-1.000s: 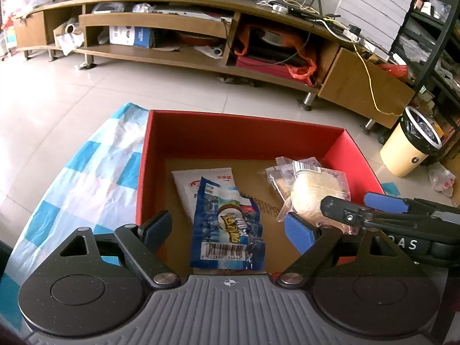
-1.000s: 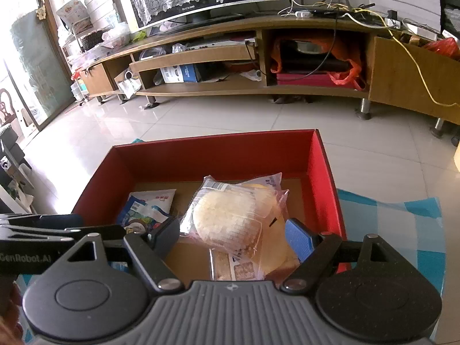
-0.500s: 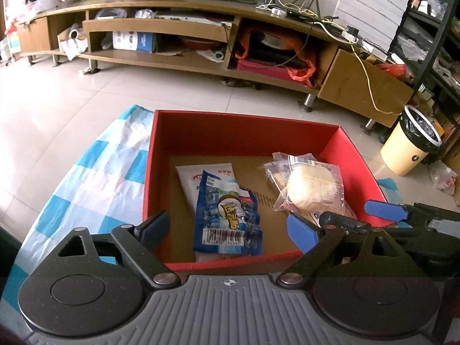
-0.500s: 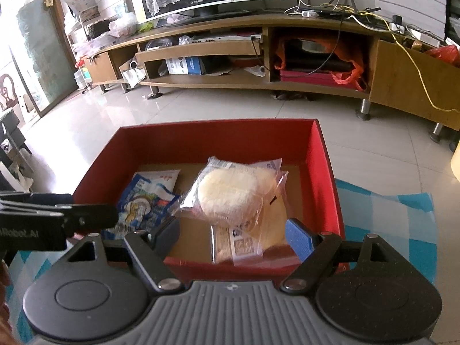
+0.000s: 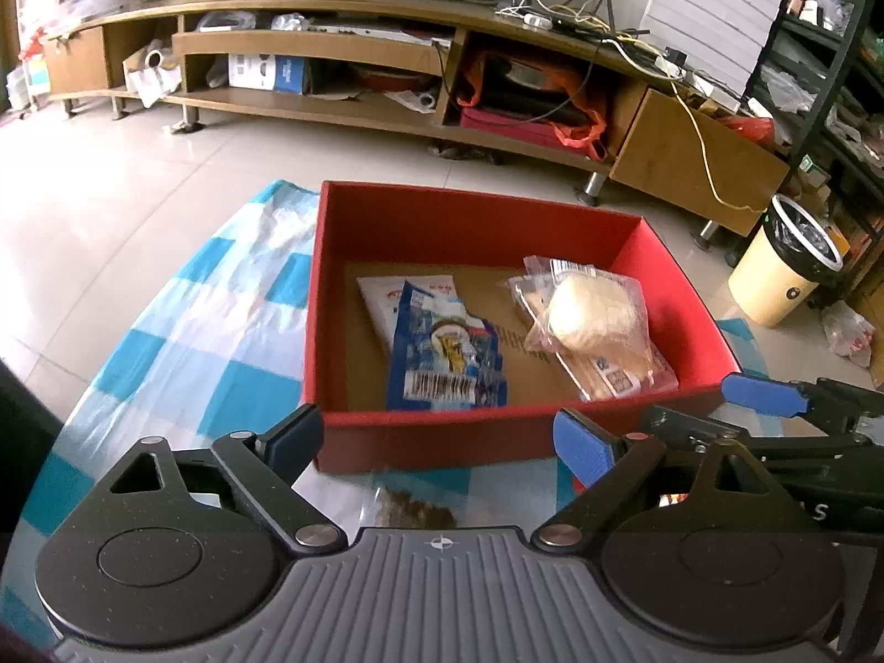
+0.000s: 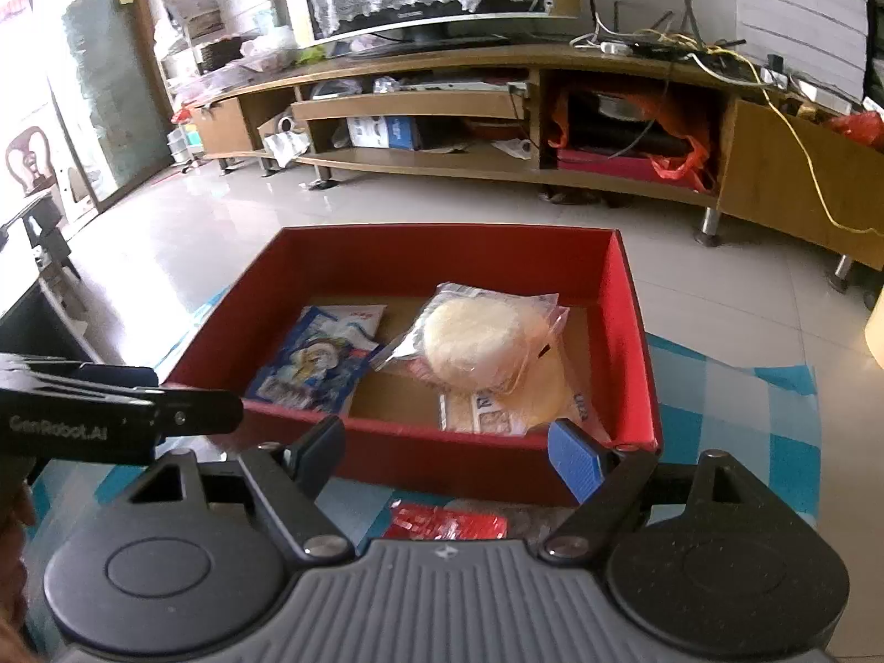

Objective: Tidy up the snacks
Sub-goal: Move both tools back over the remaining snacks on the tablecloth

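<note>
A blue and white checked cloth [image 5: 182, 342] is covering the support surface, and the surface itself is not showing under it. A red box [image 5: 475, 221] is sitting directly on this cloth. To the left of the box, the cloth is lying bare and a little wrinkled. Just in front of the near wall of the box, a clear packet with brown pieces [image 5: 414, 511] is lying on the cloth. Also in front of the box, toward its right corner, a red packet [image 6: 447, 522] is lying on the cloth. Beyond the box, a pale tiled floor [image 5: 110, 193] is shining.
</note>
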The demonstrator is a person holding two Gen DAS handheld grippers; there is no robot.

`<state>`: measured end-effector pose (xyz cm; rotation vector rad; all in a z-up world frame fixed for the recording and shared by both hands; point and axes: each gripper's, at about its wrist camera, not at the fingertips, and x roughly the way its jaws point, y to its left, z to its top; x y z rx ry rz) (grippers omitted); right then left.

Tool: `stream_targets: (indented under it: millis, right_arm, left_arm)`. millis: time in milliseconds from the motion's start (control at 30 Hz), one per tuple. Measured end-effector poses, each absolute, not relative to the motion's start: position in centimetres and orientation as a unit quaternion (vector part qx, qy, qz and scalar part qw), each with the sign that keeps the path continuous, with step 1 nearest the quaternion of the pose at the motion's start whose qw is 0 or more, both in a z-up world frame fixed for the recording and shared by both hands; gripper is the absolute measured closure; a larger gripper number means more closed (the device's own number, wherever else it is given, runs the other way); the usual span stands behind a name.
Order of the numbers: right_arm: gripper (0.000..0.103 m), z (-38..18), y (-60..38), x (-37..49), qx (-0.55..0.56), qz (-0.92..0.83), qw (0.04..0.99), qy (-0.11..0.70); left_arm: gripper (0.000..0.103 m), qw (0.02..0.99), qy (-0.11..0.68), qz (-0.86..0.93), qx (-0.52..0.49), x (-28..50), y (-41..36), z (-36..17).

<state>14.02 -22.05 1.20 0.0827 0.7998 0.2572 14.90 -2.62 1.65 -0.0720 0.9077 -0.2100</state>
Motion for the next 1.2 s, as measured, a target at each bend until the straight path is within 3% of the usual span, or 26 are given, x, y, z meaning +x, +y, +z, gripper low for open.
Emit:
stream_targets:
  millis: [467, 1033, 1133, 1200]
  right_arm:
    - [0.023, 1.2, -20.5, 7.6, 0.036, 0.167, 0.898, 0.405]
    - [0.023, -3.9, -14.3, 5.7, -0.047, 0.233, 0.85, 0.47]
    - [0.022, -4.3, -13.8, 5.7, -0.056, 0.227, 0.851, 0.47]
    - [0.017, -4.3, -13.7, 5.8, -0.046, 0.226, 0.851, 0.473]
  left_arm:
    - [0.007, 0.881, 0.459, -0.111, -0.037, 11.8, -1.5, 1.4]
    - [0.005, 0.861, 0.494, -0.112, -0.047, 11.3, -0.8, 0.0]
    - [0.005, 0.857, 0.502, -0.113, -0.039, 11.4, -1.1, -0.6]
    - [0.005, 0.853, 0.508, -0.112, -0.034, 11.5, -1.4, -1.1]
